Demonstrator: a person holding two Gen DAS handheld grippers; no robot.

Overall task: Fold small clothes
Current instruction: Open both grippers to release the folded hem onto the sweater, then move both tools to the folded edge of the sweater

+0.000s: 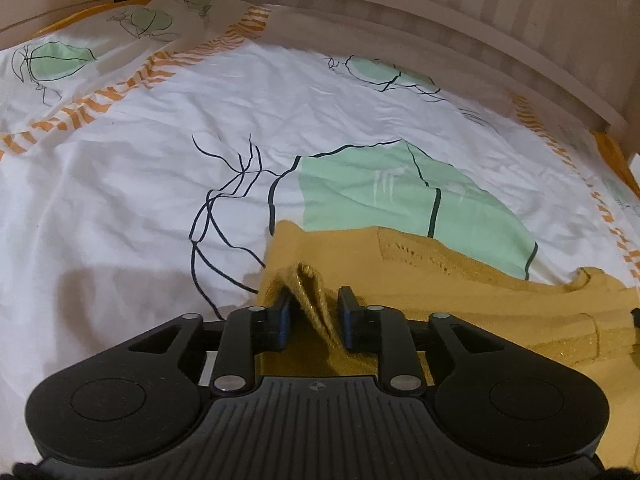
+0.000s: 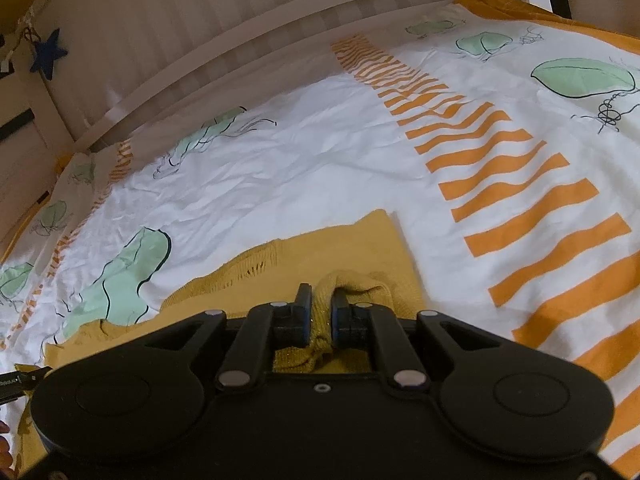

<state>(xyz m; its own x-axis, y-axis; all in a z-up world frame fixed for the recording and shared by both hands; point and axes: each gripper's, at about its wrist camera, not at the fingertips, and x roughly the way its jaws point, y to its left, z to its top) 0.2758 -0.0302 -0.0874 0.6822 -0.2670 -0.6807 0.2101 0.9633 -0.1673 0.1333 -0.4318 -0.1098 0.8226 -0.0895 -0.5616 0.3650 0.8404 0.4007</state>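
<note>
A mustard-yellow knit garment [image 1: 460,296] lies on a white bed sheet [image 1: 140,208] with green and orange prints. My left gripper [image 1: 314,300] has a raised fold of the garment's edge between its fingers, which stand a little apart around the cloth. In the right wrist view the same garment [image 2: 340,248] lies flat ahead, and my right gripper [image 2: 320,308] is shut on a bunched piece of its knit edge. An openwork lace strip runs across the garment.
A padded, striped beige headboard [image 1: 440,24] curves round the far side of the bed. A blue star ornament [image 2: 48,54] hangs at the far left. An orange-striped band [image 2: 520,184] crosses the sheet to the right. The tip of my left gripper [image 2: 24,378] shows at the lower left.
</note>
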